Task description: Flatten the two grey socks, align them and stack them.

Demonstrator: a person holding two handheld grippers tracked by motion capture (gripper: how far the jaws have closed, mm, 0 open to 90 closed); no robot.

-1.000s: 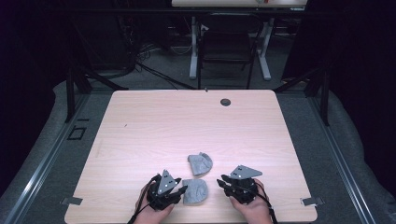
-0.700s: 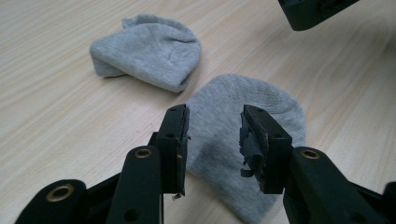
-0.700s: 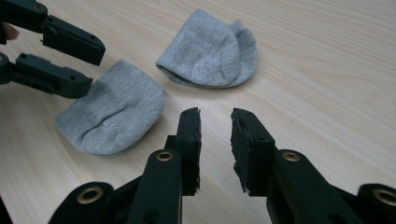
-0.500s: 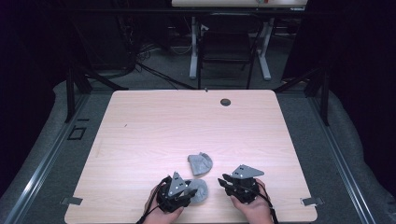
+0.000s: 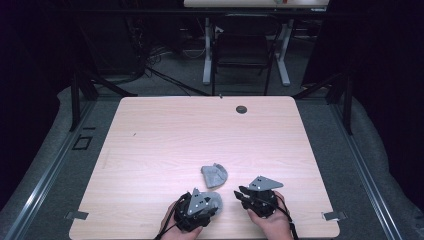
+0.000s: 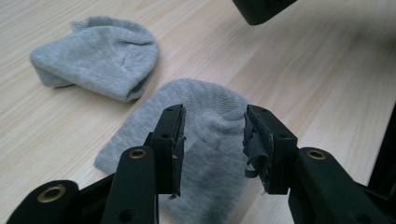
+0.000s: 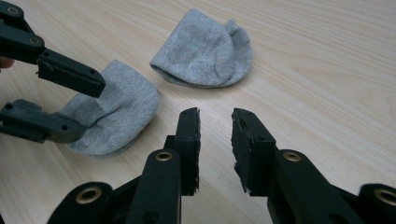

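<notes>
Near the front edge of the table [image 5: 150,130], the left gripper [image 6: 212,133] has slid toward the middle since a second ago and now hangs over the nearer grey sock [image 6: 205,116]. Its jaws have just been opening and stand spread on either side of the cloth, not pinching it. That suggests a grab is about to come. The second sock [image 5: 214,175] lies folded just beyond. The right gripper [image 7: 215,126] waits beside them, jaws apart and empty.
</notes>
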